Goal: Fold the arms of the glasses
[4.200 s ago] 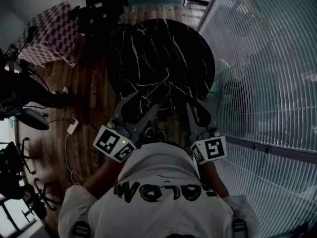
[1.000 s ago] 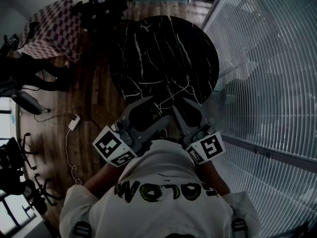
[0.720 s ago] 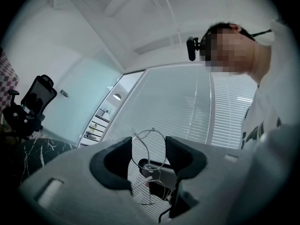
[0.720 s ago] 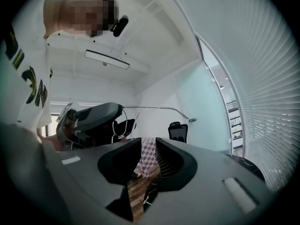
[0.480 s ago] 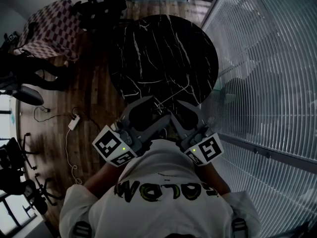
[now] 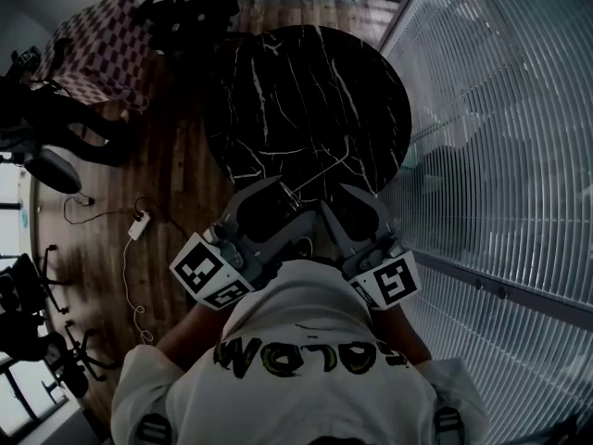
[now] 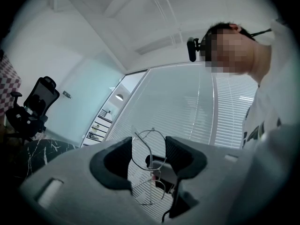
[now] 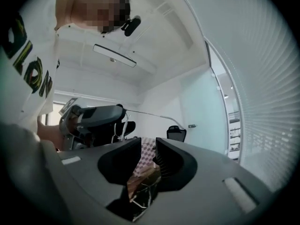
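Note:
Thin wire-rimmed glasses point(image 7: 148, 153) stand between the jaws of my left gripper point(image 7: 148, 142), one rim spanning the gap from pad to pad. In the head view both grippers are held close to my chest over the near edge of the black marble table point(image 6: 306, 91). There my left gripper point(image 6: 295, 202) and my right gripper point(image 6: 335, 199) point towards each other, tips almost meeting. In the right gripper view, my right gripper point(image 8: 147, 146) shows a narrow gap with only background in it. My left gripper point(image 8: 89, 118) sits up and to the left there, a thin wire arm running from it.
A checkered box point(image 6: 97, 49) stands on the wooden floor left of the table. Office chairs point(image 6: 46, 170) and a power strip point(image 6: 137, 228) with its cable lie further left. A glass wall with blinds point(image 6: 491, 137) runs close along the right.
Four seconds ago the grippers were further apart; they have since drawn together in front of my chest. Over the last second the right gripper has only shifted slightly.

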{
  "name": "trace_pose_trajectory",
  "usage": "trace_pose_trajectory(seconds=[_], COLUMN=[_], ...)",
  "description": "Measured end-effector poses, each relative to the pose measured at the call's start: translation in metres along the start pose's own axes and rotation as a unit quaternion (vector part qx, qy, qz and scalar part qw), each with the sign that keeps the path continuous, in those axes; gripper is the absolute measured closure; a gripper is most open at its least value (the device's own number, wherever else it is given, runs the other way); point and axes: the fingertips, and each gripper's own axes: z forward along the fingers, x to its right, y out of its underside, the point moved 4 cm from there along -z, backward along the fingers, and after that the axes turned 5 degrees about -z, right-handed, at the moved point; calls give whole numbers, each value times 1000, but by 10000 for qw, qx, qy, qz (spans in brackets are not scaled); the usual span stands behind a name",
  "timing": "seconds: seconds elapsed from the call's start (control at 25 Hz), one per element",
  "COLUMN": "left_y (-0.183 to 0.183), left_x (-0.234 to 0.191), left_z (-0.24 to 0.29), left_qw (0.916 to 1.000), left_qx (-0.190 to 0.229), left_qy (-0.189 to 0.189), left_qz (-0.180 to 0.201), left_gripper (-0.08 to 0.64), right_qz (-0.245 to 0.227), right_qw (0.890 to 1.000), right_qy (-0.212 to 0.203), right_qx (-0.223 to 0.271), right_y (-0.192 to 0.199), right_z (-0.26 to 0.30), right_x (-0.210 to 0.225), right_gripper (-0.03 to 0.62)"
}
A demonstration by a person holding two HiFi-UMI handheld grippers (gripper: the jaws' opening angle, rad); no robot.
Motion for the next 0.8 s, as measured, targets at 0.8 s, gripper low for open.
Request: trace_pose_trajectory(seconds=[0.8], left_y=[10], left_x=[-4], left_z=[-3], left_qw=[9995], left_qx=[-320], left_qy=[61], left_qz=[40], left_gripper=[333], right_qz=[-3804], right_qw=[9179], right_qy=[14], right_qx=[-1126], right_y=[-13], right_z=[13], right_x=[23], right_gripper=[474])
